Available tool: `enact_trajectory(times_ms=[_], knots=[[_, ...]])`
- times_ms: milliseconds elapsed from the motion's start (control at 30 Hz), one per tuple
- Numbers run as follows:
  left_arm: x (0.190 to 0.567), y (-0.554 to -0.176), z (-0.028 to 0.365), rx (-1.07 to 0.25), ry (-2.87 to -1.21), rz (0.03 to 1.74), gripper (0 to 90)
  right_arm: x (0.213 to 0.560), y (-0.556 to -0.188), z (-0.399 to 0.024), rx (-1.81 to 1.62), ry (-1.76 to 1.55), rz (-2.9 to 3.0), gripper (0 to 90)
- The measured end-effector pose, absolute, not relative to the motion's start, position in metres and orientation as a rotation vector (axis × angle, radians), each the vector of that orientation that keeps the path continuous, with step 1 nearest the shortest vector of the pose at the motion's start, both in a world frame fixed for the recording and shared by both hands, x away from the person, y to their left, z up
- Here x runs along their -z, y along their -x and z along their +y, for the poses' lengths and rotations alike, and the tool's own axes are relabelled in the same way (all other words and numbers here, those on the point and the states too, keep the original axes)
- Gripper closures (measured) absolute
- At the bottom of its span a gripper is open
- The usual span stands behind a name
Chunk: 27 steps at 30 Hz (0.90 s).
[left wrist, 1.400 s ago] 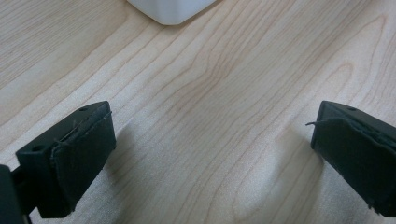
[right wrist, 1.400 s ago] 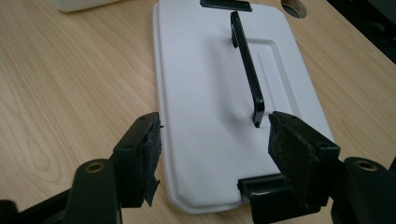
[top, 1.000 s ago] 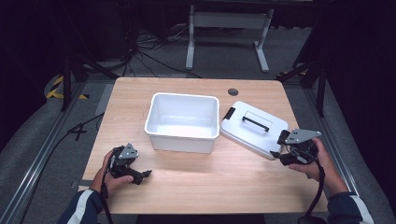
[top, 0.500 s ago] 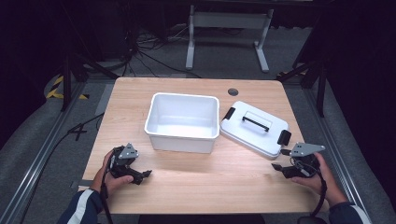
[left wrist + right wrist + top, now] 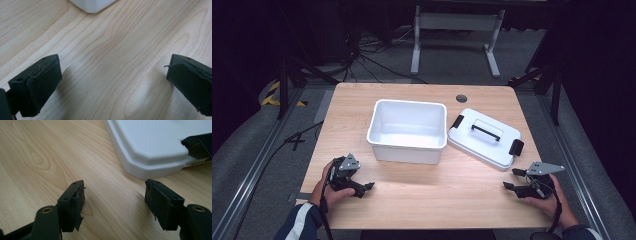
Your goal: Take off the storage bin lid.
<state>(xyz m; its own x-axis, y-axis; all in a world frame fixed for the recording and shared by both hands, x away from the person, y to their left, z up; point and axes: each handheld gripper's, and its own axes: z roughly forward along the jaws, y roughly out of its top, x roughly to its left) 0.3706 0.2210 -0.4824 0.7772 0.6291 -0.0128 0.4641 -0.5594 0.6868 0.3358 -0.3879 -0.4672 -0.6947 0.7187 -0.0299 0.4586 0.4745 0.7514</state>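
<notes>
the right claw (image 5: pixel 511 179) is sitting low over the surface (image 5: pixel 452 195), jaws spread wide and gripping nothing, just short of the near corner of the white lid (image 5: pixel 484 137). in the right gripper view that lid (image 5: pixel 150 147) is lying flat ahead of the jaws, its rounded corner a little beyond the pads, with a black latch (image 5: pixel 200 143) at the far right. the lid is resting beside the white plastic bin (image 5: pixel 408 131), touching or nearly touching the bin's right wall, its black handle (image 5: pixel 485 132) facing up.

the step in hand looks like picking up the lid. a good grip would probably be on the handle rather than the thin rim, so the claw would need to lift over the edge and come down across the bar, jaws straddling it squarely.

the left claw (image 5: pixel 368 186) is resting released on the surface, with bare wood between its jaws in the left gripper view and a bin corner (image 5: pixel 92 5) further ahead.

for room: the lid's far-right corner is sitting close to the surface's right edge, so pushing it outward is risky. the front strip of the surface is free for both hands, and the bin's open top is unobstructed from above.
</notes>
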Motion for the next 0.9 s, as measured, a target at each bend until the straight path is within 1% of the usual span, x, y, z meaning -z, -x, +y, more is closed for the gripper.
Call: enact_trajectory(times_ms=[467,800,900], knots=[[0.4824,-0.3698,0.2207,-0.309,-2.263,0.820,0.2,0.4674,-0.3346,-0.3877,-1.046,-1.020,2.367,28.6],[0.4825,-0.3686,0.2201,-0.326,-2.255,0.839,0.2,0.4674,-0.3346,-0.3877,-1.045,-1.022,2.366,28.2],[0.4825,-0.3685,0.2197,-0.317,-2.253,0.846,0.2,0.4674,-0.3349,-0.3880,-1.039,-1.032,2.361,26.2]])
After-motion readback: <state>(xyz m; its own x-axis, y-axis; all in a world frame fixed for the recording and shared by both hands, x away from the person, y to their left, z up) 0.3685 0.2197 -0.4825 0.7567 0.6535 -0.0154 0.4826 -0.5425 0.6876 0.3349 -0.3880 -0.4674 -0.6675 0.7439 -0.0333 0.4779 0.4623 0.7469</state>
